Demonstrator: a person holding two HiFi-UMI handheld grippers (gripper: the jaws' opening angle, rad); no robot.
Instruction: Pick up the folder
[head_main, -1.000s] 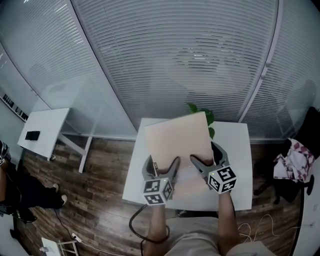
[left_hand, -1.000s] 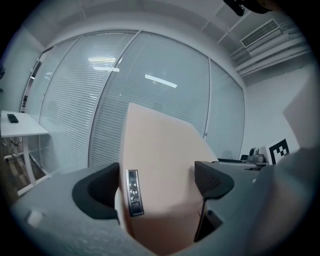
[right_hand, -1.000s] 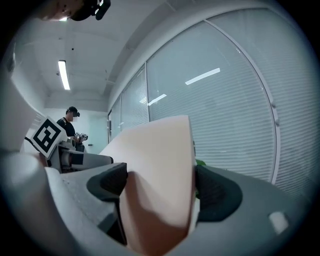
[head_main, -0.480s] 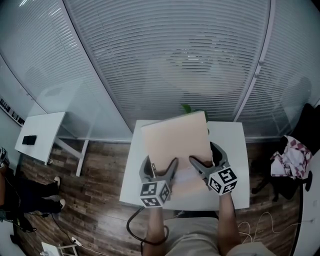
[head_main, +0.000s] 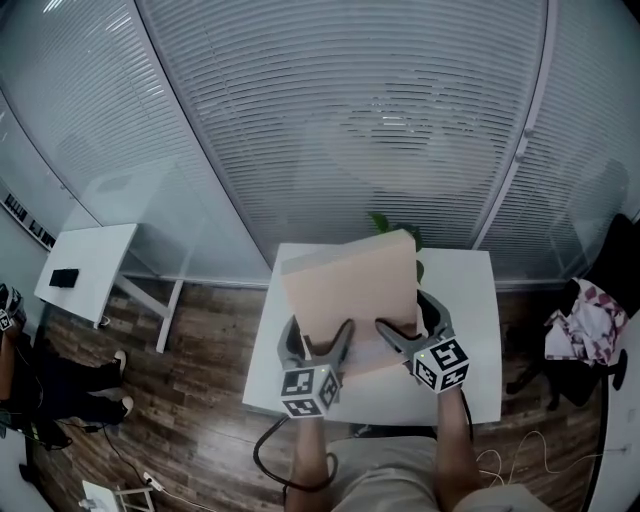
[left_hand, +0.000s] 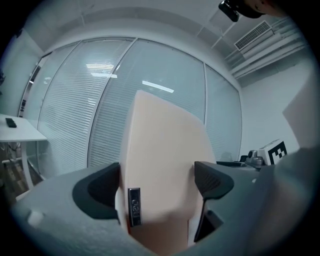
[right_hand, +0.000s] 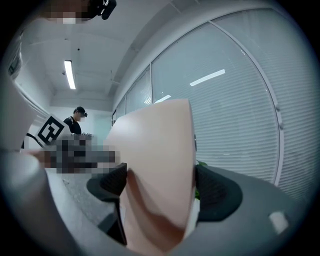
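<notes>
A pale peach folder (head_main: 352, 295) is held up off the white table (head_main: 470, 380), its far edge raised toward the blinds. My left gripper (head_main: 318, 338) is shut on the folder's near left edge, and my right gripper (head_main: 402, 325) is shut on its near right edge. In the left gripper view the folder (left_hand: 162, 165) fills the gap between the black pads, with a small metal clip (left_hand: 134, 206) at its lower edge. In the right gripper view the folder (right_hand: 157, 172) stands edge-on between the pads and bulges near the bottom.
A green plant (head_main: 392, 224) peeks over the folder's far edge. Glass walls with white blinds (head_main: 350, 120) rise close behind the table. A second white table (head_main: 85, 265) stands left on the wooden floor, and a dark chair with cloth (head_main: 590, 320) stands right.
The folder's far edge has tilted up higher off the table, showing more of the plant behind. Both grippers stay clamped on its near edge.
</notes>
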